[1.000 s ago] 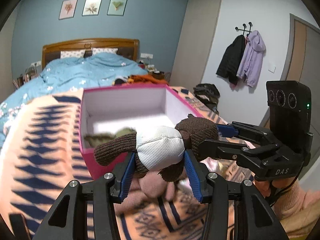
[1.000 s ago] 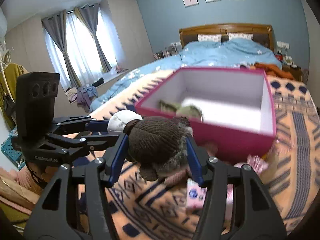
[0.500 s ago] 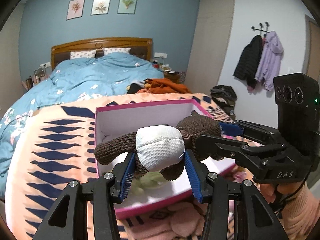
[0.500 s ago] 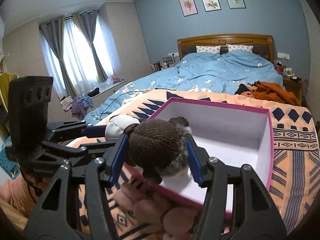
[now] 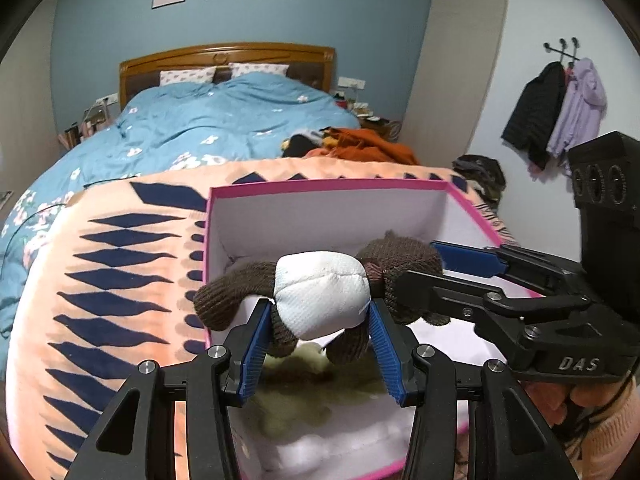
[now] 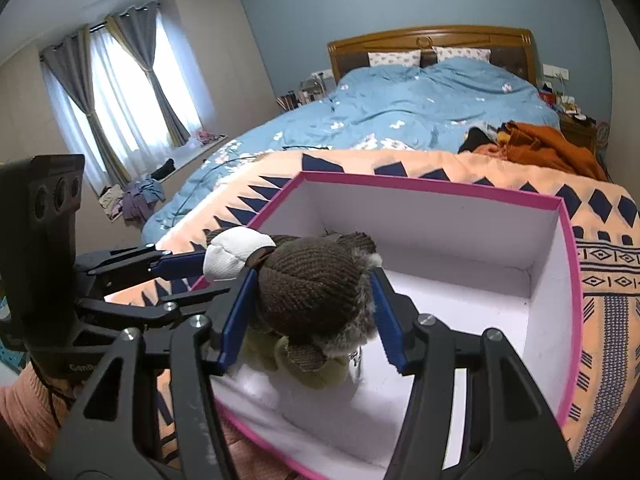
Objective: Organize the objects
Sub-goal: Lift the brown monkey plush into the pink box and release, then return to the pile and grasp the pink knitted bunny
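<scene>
Left wrist view reads "DAS" on the right tool (image 5: pixel 404 276); both it and the left tool (image 5: pixel 320 334) clamp the plush toy (image 5: pixel 320 294)

Blue wall (image 5: pixel 100 40), wooden headboard (image 5: pixel 224 54), curtained window (image 6: pixel 120 100).

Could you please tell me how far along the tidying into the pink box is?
Done: a greenish soft item already lies inside the pink box.
In hand: both the left gripper and right gripper clamp the brown plush toy above the box.
Left: lowering and releasing it.
</scene>
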